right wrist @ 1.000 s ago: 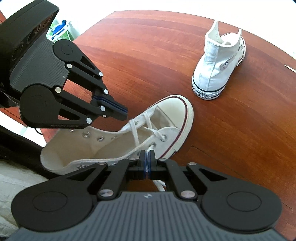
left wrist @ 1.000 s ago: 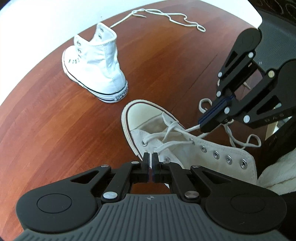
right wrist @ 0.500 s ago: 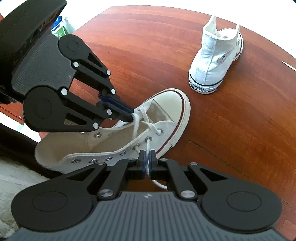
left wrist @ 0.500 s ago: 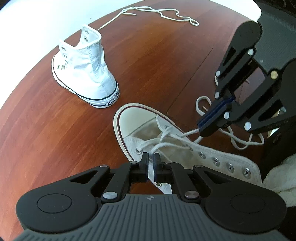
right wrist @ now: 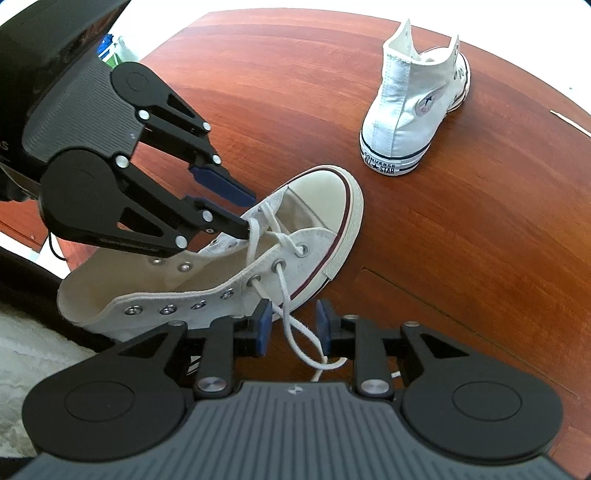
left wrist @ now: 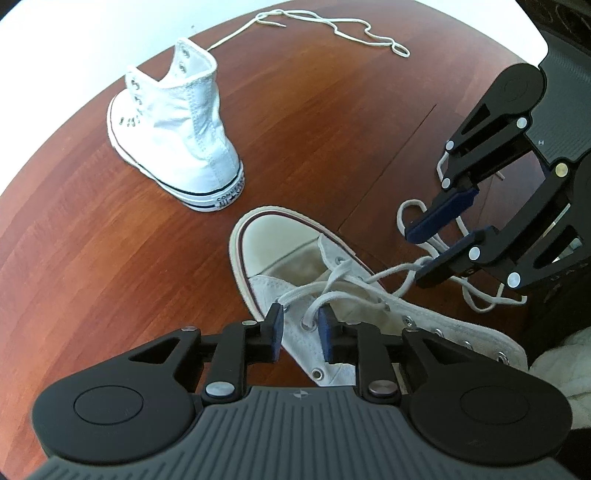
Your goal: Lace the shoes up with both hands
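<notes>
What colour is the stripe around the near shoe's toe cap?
Dark red, on the off-white near shoe; it shows best in the right wrist view.

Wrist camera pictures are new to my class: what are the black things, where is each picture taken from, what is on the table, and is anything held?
A person holds a two-finger tool in each hand, and each tool carries a camera looking along its fingers. The left tool fills the bottom of its own picture, and the right tool does the same. On the wooden table are a partly laced cream shoe, an upright white shoe and a loose lace. Both tools are open and hold nothing.
</notes>
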Motion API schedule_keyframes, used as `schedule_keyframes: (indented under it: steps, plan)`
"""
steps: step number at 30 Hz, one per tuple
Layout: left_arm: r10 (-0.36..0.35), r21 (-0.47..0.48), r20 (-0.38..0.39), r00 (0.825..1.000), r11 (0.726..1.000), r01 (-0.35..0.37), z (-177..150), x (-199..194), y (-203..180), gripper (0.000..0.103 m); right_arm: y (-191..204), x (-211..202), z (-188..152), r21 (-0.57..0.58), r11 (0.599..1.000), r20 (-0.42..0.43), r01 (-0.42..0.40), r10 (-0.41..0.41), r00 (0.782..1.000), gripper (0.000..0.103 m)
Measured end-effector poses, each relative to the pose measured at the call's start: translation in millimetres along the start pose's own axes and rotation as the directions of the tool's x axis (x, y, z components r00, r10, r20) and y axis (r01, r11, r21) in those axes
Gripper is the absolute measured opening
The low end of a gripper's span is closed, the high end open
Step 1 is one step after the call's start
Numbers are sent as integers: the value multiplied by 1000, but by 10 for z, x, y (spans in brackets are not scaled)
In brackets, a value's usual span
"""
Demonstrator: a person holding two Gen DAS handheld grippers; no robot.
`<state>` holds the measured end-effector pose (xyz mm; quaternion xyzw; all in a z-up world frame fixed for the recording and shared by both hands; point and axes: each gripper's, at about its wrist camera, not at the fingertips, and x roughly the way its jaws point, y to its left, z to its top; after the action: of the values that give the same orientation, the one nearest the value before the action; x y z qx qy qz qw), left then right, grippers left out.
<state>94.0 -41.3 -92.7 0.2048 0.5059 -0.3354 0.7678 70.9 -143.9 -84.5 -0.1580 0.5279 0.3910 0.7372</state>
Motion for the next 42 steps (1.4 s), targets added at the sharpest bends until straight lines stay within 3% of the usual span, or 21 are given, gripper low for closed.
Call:
schedule_keyframes:
  steps: [2,5,16,25,31,33,42]
  plan:
    - [-1,1,7,1000,1000,1,-8,8,-18,4,-5,1,0,3,1000,-1,2,-2,1000,27]
    - [19,22,27,999,1000,-20,-30,-19,-95,2,-10,4,2,6,1000,-1,6,-6,1000,27]
    - [40,-35,80,996,999,-38,-86,-236,-109,2,-4,-2,-7,2,1000,-1,18,-18,1000,27]
    - [62,-36,65,996,998,-60,-80,-273,-191,2,31,-24,-5,-20,1000,12,9,-9,1000,27]
    - [72,-36,56,996,997,-70,-77,-302,-252,8,84,-52,-5,-57,998,22,-4,5,1000,27]
    - [74,-44,59,995,996,-72,-83,-326,-276,17,110,-55,-9,-73,997,22,-14,16,1000,27]
    - [118,-101,27,993,988,-114,-113,-408,-328,37,208,-40,11,-156,986,21,-52,56,998,26]
